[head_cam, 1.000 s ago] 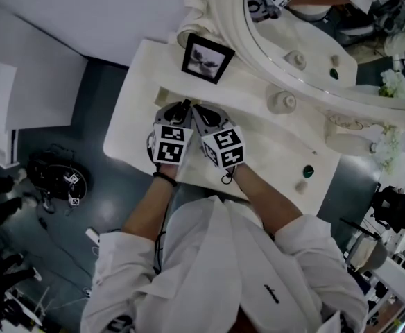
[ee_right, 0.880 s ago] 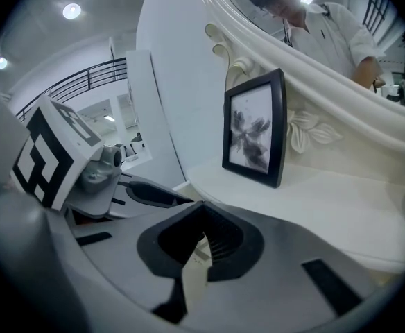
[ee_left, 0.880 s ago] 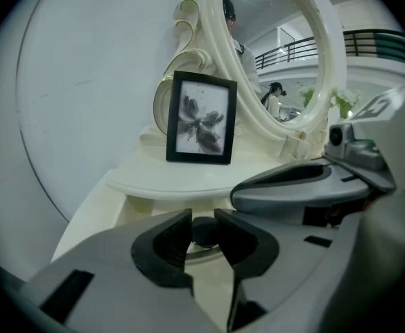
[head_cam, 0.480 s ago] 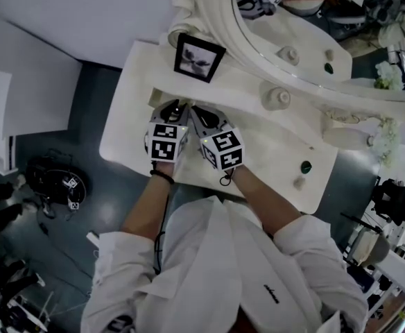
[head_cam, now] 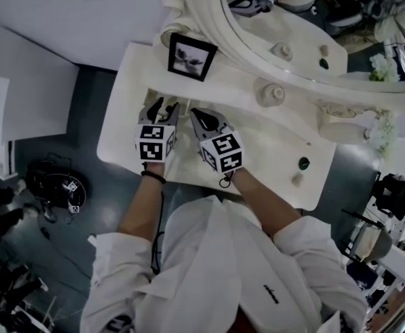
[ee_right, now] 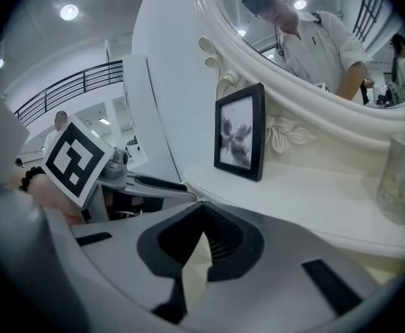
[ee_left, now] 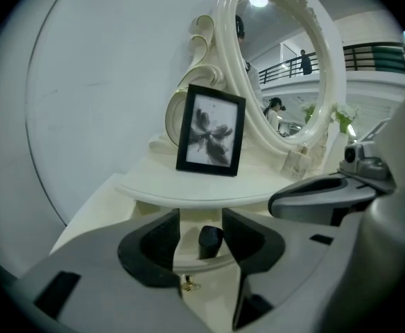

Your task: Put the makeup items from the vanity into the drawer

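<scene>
Low in the left gripper view, the left gripper [ee_left: 201, 231] has just been opening. Its spread pads flank, without pressing, a small dark makeup item [ee_left: 211, 241] standing behind a cream lip [ee_left: 192, 261], likely the drawer's: a release, I judge. The right gripper [ee_right: 202, 214], pressed together and empty, idles alongside. Beyond stands the picture frame [ee_left: 211, 139]; a green item [head_cam: 304, 163] waits at the head view's right.

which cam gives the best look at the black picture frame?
Left gripper view: the picture frame faces it nearly square-on, whole and upright. Right gripper view shows it whole but at an angle. Head view sees it small, from steeply above.
</scene>
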A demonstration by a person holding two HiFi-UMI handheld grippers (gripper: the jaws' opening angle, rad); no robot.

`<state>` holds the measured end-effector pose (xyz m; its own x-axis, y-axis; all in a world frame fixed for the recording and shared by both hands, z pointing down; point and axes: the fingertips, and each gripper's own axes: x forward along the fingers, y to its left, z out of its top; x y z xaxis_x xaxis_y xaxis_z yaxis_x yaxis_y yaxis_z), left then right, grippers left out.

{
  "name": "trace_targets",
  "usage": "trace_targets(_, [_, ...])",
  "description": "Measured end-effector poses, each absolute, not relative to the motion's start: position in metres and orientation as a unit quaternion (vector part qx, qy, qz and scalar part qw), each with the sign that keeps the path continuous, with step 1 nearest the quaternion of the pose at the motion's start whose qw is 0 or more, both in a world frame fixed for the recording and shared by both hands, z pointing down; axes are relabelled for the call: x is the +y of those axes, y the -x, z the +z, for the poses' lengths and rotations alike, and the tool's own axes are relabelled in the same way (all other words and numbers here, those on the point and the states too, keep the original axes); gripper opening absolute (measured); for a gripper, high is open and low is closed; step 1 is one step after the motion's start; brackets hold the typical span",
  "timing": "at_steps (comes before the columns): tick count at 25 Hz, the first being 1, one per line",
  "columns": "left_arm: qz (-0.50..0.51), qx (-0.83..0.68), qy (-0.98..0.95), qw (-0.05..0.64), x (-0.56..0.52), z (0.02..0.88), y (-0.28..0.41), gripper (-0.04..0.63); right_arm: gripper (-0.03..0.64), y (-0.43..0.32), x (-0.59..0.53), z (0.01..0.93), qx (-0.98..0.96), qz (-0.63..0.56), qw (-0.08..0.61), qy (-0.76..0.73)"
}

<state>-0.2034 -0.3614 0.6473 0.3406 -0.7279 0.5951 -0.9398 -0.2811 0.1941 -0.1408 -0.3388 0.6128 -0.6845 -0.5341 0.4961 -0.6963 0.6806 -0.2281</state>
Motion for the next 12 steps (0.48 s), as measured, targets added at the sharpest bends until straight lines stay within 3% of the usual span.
trace_targets(12, [0.17,-0.558,-0.786,0.205,-0.337,0.6,0.209,0.187,0.018,0.101,-0.324,0.585,-0.893,0.195,0.177,-0.365])
